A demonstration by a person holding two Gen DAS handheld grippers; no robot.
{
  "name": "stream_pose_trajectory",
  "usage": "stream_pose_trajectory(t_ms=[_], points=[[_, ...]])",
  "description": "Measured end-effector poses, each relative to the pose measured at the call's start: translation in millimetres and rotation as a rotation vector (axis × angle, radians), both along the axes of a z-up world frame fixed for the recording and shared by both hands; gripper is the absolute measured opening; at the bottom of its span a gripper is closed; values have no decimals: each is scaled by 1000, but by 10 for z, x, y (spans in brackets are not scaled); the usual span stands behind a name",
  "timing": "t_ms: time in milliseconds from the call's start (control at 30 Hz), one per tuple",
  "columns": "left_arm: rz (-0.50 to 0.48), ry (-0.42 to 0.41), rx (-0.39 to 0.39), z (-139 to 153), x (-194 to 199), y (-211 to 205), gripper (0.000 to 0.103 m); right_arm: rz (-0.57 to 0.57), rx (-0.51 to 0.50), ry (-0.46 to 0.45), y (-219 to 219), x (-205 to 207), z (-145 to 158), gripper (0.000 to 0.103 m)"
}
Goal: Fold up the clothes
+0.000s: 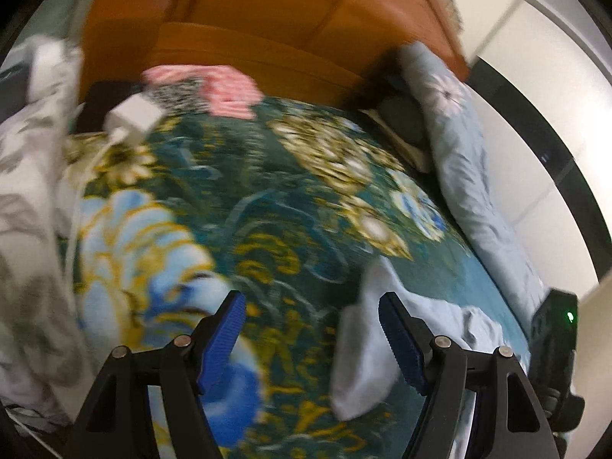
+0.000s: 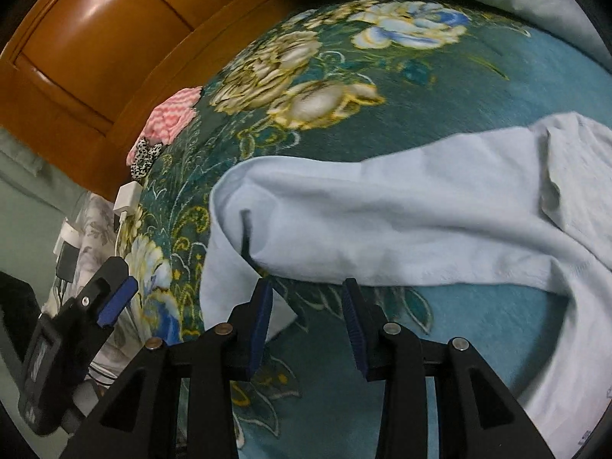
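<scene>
A pale blue garment (image 2: 382, 225) lies crumpled on the green floral blanket (image 2: 344, 114) of the bed. It also shows in the left wrist view (image 1: 367, 344) at the lower right. My left gripper (image 1: 311, 344) is open and empty above the blanket, its right finger beside the garment's edge. My right gripper (image 2: 308, 329) is open and empty, just in front of the garment's near hem. The left gripper shows in the right wrist view (image 2: 111, 298) at the far left.
A wooden headboard (image 1: 267, 11) stands behind the bed. A pink striped cloth (image 1: 229, 88) and a white charger (image 1: 134, 114) lie near it. A pale blue pillow (image 1: 459, 145) lies along the right; a grey-white floral quilt (image 1: 26, 191) on the left.
</scene>
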State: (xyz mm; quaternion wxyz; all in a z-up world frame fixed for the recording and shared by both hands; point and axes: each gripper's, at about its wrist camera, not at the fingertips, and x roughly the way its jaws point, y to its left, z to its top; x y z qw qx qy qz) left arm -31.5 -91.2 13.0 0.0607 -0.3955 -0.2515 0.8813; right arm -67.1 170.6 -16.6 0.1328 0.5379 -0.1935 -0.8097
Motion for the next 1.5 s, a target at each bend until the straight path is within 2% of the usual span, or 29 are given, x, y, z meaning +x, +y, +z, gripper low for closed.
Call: stream_pose_trajectory(t_ms=[100, 267, 300, 333, 400, 500, 600, 733, 833, 933, 1033, 1133, 1333, 1500], points=[[50, -23, 44, -60, -8, -188, 76, 19, -11, -25, -100, 5, -68, 39], [33, -12, 46, -30, 12, -168, 76, 49, 4, 3, -295, 41, -96, 39], [23, -8, 41, -16, 13, -144, 76, 49, -18, 14, -315, 57, -83, 28], [14, -3, 34, -1, 14, -121, 76, 48, -33, 22, -329, 73, -62, 1], [2, 4, 22, 25, 16, -83, 76, 47, -38, 38, -361, 104, 27, 2], [-4, 7, 15, 44, 22, -61, 76, 52, -7, 101, -296, 190, 354, 2], [-4, 3, 18, 38, 19, -48, 76, 14, 59, 188, 9, 337, 845, 2], [-36, -6, 8, 18, 18, 64, 76, -112, 127, 243, 670, 522, 1403, 2], [-73, -12, -26, 10, 18, 221, 76, -226, 174, 275, 1203, 711, 1703, 2], [-120, -28, -71, -27, 11, 424, 76, -331, 213, 282, 1722, 925, 1829, 2], [-159, -43, -106, -66, 1, 595, 76, -418, 280, 238, 2204, 1109, 1747, 2], [-196, -48, -153, -87, -5, 772, 76, -526, 265, 195, 2743, 1280, 1562, 2], [-284, -50, -198, -116, 25, 1146, 76, -679, 205, 80, 3632, 1537, 884, 2], [-376, -57, -228, -139, 78, 1486, 76, -789, 164, 11, 4076, 1713, 377, 2]])
